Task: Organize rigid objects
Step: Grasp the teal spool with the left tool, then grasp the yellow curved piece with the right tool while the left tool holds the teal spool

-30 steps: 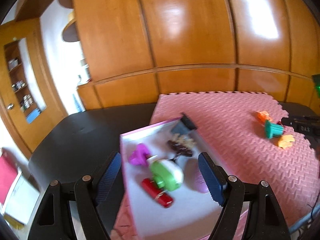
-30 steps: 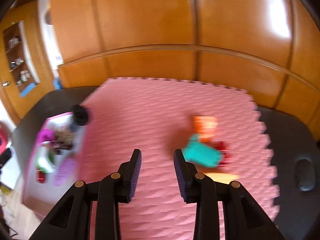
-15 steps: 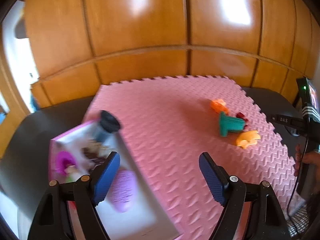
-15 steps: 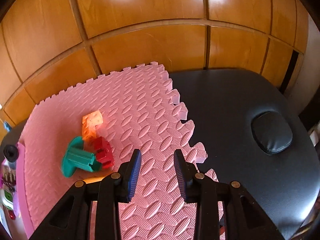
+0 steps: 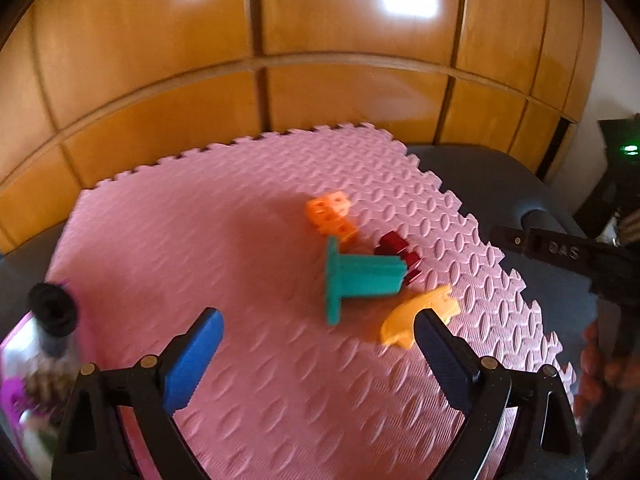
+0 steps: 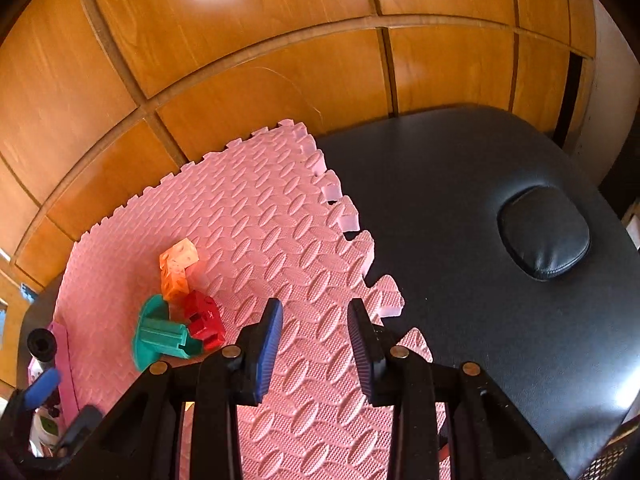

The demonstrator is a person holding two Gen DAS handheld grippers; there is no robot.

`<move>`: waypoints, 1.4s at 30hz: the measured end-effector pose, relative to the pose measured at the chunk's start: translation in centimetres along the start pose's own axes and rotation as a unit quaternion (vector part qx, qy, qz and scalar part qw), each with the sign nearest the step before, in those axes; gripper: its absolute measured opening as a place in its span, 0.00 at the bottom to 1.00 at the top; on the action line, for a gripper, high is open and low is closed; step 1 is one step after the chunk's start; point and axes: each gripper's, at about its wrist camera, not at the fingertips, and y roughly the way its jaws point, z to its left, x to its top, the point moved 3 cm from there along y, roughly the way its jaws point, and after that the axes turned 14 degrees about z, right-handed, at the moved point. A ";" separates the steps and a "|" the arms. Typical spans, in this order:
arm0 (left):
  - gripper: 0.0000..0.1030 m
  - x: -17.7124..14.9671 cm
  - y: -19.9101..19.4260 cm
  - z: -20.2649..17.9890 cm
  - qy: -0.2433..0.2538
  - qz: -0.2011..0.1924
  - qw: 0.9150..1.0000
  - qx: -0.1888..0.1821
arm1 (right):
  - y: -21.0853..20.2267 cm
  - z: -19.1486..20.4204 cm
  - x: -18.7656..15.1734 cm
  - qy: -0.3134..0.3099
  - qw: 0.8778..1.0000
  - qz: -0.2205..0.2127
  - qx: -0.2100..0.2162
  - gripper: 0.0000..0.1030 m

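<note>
A teal plastic spool-shaped toy with a round flange (image 5: 360, 280) lay on its side on the pink interlocking foam mat (image 5: 200, 240), its long axis running across the left wrist view, flange end toward the left and ribbed stem pointing right at a dark red plastic block (image 5: 396, 246). An orange perforated cube block (image 5: 330, 216) sat just behind the flange, and a yellow-orange curved plastic piece (image 5: 416, 314) lay just in front of the stem, near the mat's toothed right edge. The left gripper (image 5: 318, 344) hung above the mat short of the cluster, its blue-padded jaws opening wide with only bare mat between them; the right-hand pad overlapped the yellow piece in view, though whether they touched could not be told. In the right wrist view the right gripper (image 6: 314, 344) pointed down at the mat's jigsaw edge, its jaws standing partly apart and gripping nothing, the teal toy (image 6: 160, 338) off to its left. Right of that edge, the black padded table (image 6: 460, 200) lay bare up to a raised oval cushion (image 6: 544, 232). At the far left a pink-rimmed tray (image 5: 16, 344) held a black-capped bottle (image 5: 54, 320) and blurred items. Wooden wall panels (image 5: 320, 40) closed off the far side
</note>
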 end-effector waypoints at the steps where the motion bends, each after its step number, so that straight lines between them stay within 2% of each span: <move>1: 0.94 0.5 0.6 -0.3 0.003 0.004 1.000 -0.003 | 0.0 0.0 0.0 0.002 1.000 0.001 0.003 0.32; 8: 0.94 3.1 4.6 -1.4 0.027 0.036 0.999 -0.015 | 0.5 0.2 0.0 0.005 1.000 0.015 0.010 0.32; 12: 0.93 3.8 6.0 -1.3 0.017 0.049 0.998 -0.030 | 0.8 0.2 0.0 0.003 1.000 0.019 0.009 0.32; 13: 0.89 4.0 6.4 -1.2 0.014 0.052 0.998 -0.038 | 0.8 0.2 0.1 0.003 1.000 0.020 0.010 0.32; 15: 0.66 4.0 7.1 -1.1 0.011 0.065 0.995 -0.070 | 1.0 0.2 0.0 0.001 1.000 0.022 0.007 0.32; 16: 0.63 3.9 7.4 -0.9 0.006 0.070 0.995 -0.075 | 1.1 0.2 0.0 0.000 1.000 0.023 0.005 0.32; 18: 0.57 3.6 6.9 -0.5 -0.001 0.057 0.996 -0.074 | 1.4 0.3 0.0 -0.004 1.000 0.028 0.006 0.32; 24: 0.57 2.1 5.2 1.0 -0.015 0.040 0.997 -0.069 | 1.7 1.0 -0.3 -0.018 0.999 0.034 0.014 0.32; 28: 0.57 0.5 3.9 2.2 -0.034 0.033 0.997 -0.065 | 2.0 1.4 -0.5 -0.026 0.998 0.040 0.036 0.32; 32: 0.57 -1.3 2.3 3.8 -0.067 0.025 0.996 -0.056 | 2.4 2.7 -0.9 -0.046 0.993 0.060 0.087 0.46; 34: 0.57 -2.0 1.7 4.2 -0.076 0.022 0.996 -0.050 | 2.7 3.7 -1.2 -0.066 0.991 0.069 0.095 0.58; 35: 0.57 -2.5 1.1 4.4 -0.079 0.018 0.995 -0.049 | 2.9 4.4 -1.5 -0.079 0.989 0.074 0.097 0.67; 36: 0.57 -2.8 0.8 4.5 -0.080 0.016 0.996 -0.047 | 3.0 4.9 -1.7 -0.090 0.988 0.077 0.098 0.71; 42: 0.57 -4.7 -1.8 4.3 -0.078 -0.010 0.996 -0.035 | 4.2 6.9 -3.0 -0.143 0.982 0.097 0.075 0.77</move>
